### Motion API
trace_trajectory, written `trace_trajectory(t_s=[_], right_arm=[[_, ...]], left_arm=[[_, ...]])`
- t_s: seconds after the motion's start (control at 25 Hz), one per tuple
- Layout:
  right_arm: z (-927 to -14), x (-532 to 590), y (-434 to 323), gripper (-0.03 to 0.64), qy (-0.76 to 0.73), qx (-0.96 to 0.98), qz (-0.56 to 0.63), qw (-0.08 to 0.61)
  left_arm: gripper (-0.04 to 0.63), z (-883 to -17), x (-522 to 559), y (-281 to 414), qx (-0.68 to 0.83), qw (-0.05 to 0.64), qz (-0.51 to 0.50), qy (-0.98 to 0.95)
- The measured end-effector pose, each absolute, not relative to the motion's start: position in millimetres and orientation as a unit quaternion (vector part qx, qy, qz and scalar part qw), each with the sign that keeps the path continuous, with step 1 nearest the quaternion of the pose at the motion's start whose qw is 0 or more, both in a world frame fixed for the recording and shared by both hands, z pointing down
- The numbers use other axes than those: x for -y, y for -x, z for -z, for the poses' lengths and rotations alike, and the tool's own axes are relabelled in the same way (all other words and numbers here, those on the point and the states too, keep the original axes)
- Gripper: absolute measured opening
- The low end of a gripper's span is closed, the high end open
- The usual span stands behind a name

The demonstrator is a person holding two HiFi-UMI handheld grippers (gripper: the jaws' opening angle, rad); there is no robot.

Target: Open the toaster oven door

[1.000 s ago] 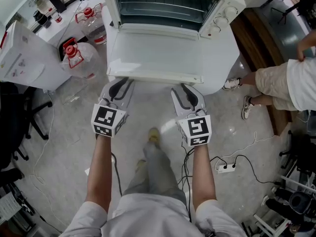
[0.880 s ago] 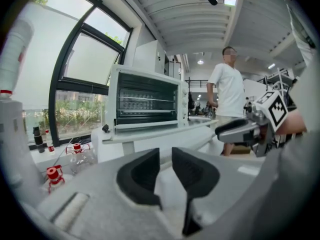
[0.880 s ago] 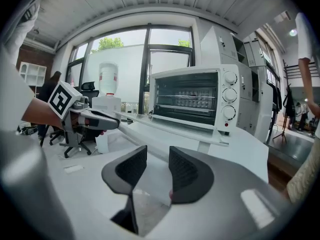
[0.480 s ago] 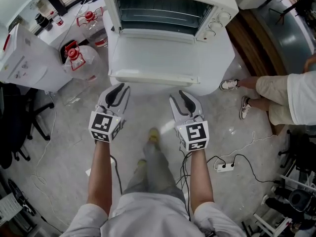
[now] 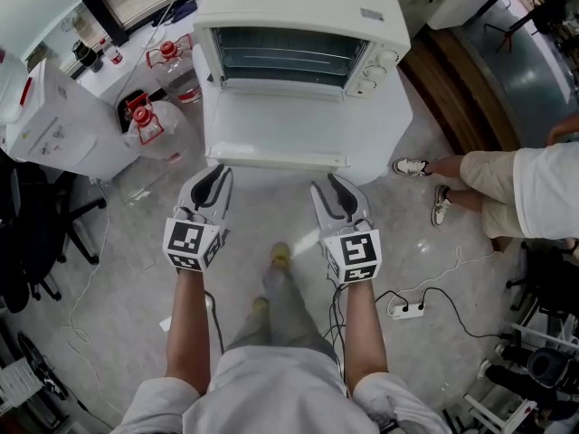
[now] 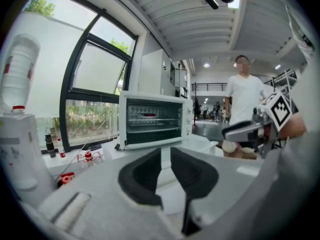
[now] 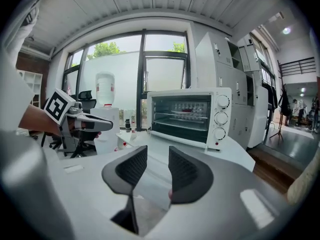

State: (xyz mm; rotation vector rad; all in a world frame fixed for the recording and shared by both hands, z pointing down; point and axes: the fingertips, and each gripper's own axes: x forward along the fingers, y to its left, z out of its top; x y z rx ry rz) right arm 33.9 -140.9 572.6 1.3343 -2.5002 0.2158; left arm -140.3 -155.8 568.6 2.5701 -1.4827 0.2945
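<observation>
The white toaster oven (image 5: 298, 12) stands on a white table, and its door (image 5: 280, 125) lies folded down flat with the wire racks inside showing. My left gripper (image 5: 215, 174) hangs just in front of the door's front edge, apart from it. Its jaws have just been closing; a narrow gap remains and nothing is between them (image 6: 165, 156). My right gripper (image 5: 339, 186) hangs beside it, open and empty (image 7: 157, 166). Both gripper views look over the door at the oven (image 6: 152, 121) (image 7: 190, 116).
Clear water jugs with red caps (image 5: 149, 120) stand on the floor left of the table (image 5: 393, 138). A white box-like unit (image 5: 59, 129) and a black office chair (image 5: 36, 233) are further left. A person (image 5: 525, 174) stands at the right; a power strip (image 5: 405, 310) lies on the floor.
Both grippers have lifted and drawn back from the door's front edge, where they sat a second ago. The door stays down flat. The left jaws have narrowed slightly.
</observation>
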Motion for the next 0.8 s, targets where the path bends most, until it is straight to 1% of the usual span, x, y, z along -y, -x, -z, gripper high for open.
trace_trajectory(t_s=[0.04,0.12,0.28,0.4,0.6,0.8], right_arm=[[-563,144,-36,0.133,-0.467,0.869,-0.075,0.146],[-544,148,-39,0.101,-0.471,0.868,-0.072,0.143],[-506,162,-45,0.100,-0.474,0.868,-0.062,0.134],[-481,174,-53,0.070,-0.482,0.866,-0.057,0.119],[-449,193,-64,0.040,-0.490,0.864,-0.055,0.099],[-419,192,-68,0.010,-0.491,0.864,-0.045,0.097]], left_arm=[[0.055,-559,157,141,0.500,0.080,-0.094,-0.857],[0.050,-540,159,144,0.508,0.078,-0.090,-0.853],[0.040,-505,172,143,0.517,0.067,-0.088,-0.849],[0.038,-482,182,141,0.523,0.061,-0.085,-0.846],[0.021,-448,192,137,0.532,0.043,-0.082,-0.842],[-0.002,-416,189,140,0.542,0.040,-0.074,-0.836]])
